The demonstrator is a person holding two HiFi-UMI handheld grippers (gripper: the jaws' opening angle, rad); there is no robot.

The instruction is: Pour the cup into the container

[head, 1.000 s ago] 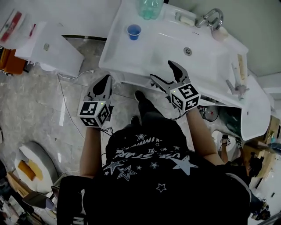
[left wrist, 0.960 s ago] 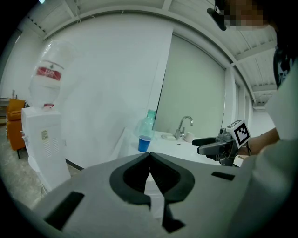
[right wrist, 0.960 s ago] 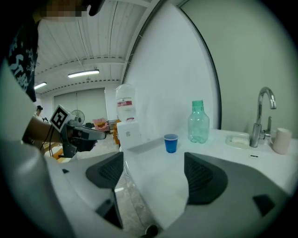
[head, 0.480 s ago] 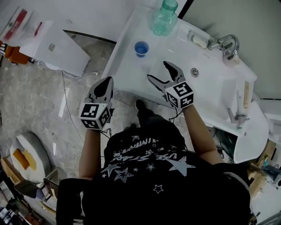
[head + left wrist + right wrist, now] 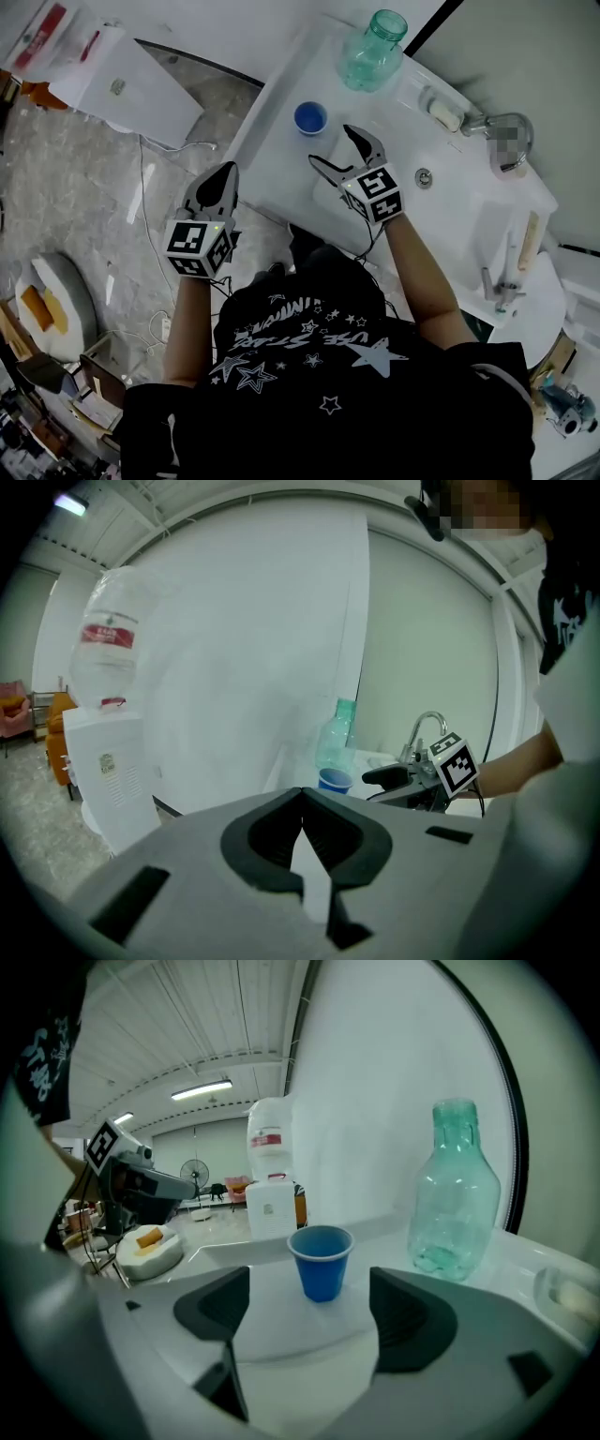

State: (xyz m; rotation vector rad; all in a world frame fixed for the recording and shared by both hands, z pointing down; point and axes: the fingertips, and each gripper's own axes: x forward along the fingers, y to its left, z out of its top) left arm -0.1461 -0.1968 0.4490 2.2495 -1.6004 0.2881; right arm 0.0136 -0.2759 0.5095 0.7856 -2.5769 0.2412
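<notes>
Right gripper view | we hold right gripper [image 5: 307, 1312] wide, near cup [image 5: 321, 1262] | bottle [image 5: 457, 1194] beside cup | left gripper [image 5: 302, 797] pinched tight

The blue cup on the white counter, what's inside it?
The head view looks into the blue cup and shows only a blue interior; no object stands out. Clear liquid cannot be ruled out. From the right gripper view its wall hides the contents.

The person wears a black short-sleeved T-shirt [image 5: 319, 375] printed with white stars and lettering. The left gripper [image 5: 228, 171] and right gripper [image 5: 330, 145] are grey with black jaw linings, each carrying a white cube [image 5: 199, 246] of black square markers.
</notes>
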